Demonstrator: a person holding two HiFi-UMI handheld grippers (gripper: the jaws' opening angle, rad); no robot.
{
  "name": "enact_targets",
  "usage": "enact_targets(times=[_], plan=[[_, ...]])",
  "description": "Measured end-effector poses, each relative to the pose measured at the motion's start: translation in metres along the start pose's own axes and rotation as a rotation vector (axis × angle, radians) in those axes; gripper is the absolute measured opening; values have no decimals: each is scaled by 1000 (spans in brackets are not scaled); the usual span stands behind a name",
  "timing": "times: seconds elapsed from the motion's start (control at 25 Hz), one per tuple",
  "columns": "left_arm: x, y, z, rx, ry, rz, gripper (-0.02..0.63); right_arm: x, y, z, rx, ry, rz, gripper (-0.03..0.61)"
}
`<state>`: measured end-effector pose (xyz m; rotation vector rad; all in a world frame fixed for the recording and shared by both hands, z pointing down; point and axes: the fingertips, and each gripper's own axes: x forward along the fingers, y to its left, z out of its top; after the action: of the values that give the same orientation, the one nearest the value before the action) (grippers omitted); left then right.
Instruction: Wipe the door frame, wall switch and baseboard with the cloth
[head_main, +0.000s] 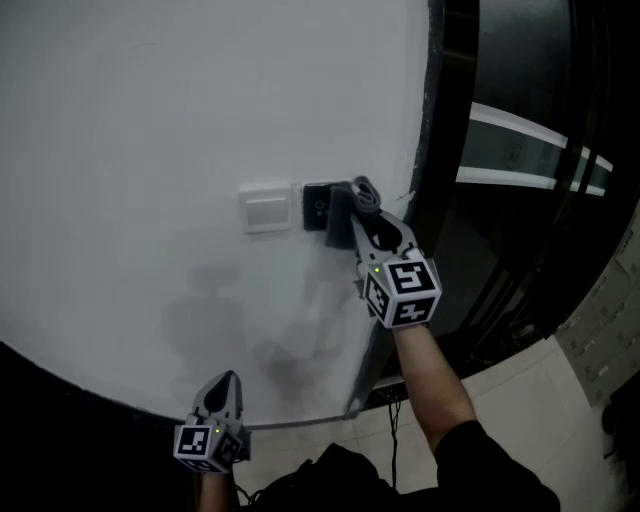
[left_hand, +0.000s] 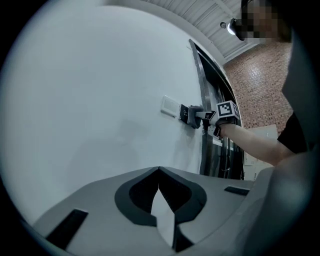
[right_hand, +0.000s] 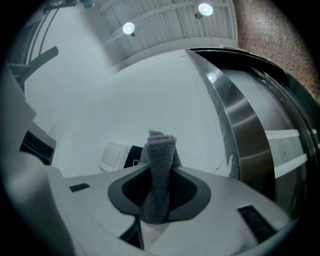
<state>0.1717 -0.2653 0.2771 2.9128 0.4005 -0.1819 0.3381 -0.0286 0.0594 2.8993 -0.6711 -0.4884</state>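
Right claw (right_hand: 159, 172), clamped on the cloth (right_hand: 161, 150), presses it on the dark switch (head_main: 316, 207) beside the white switch (head_main: 266, 208), just left of the door frame (head_main: 432, 150), while the left claw (left_hand: 159, 172) waits low, jaws together and empty; switch wiping seems underway, baseboard probably left.

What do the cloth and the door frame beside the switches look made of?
The grey cloth looks like fuzzy terry or microfibre: nubby pile, stitched pinkish edge. The silvery door frame looks like brushed metal, going by its streaky sheen.
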Motion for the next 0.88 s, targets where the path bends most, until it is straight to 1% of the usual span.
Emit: enact_targets(times=[0.12,0.24,0.36,0.48,0.56,0.68,0.88], plan=[[4,3,0,-6,2,1,0,-4,30,16,-25,-44,63,91],[4,6,4,-4,-24,5,0,0,71,27,-27,-68,149,91],[-2,12,7,-6,-22,11,0,11,118,32,-14,-70,236,91],[-6,21,7,-15,-40,35,0,28,152,28,-23,-51,294,91],[-13,29,6,-28,-57,59,0,40,168,25,-13,-40,314,91],[-26,38,9,-30,-60,89,0,55,180,24,9,-34,310,91],[-36,47,19,-15,-79,122,0,64,174,25,-3,-33,276,91]])
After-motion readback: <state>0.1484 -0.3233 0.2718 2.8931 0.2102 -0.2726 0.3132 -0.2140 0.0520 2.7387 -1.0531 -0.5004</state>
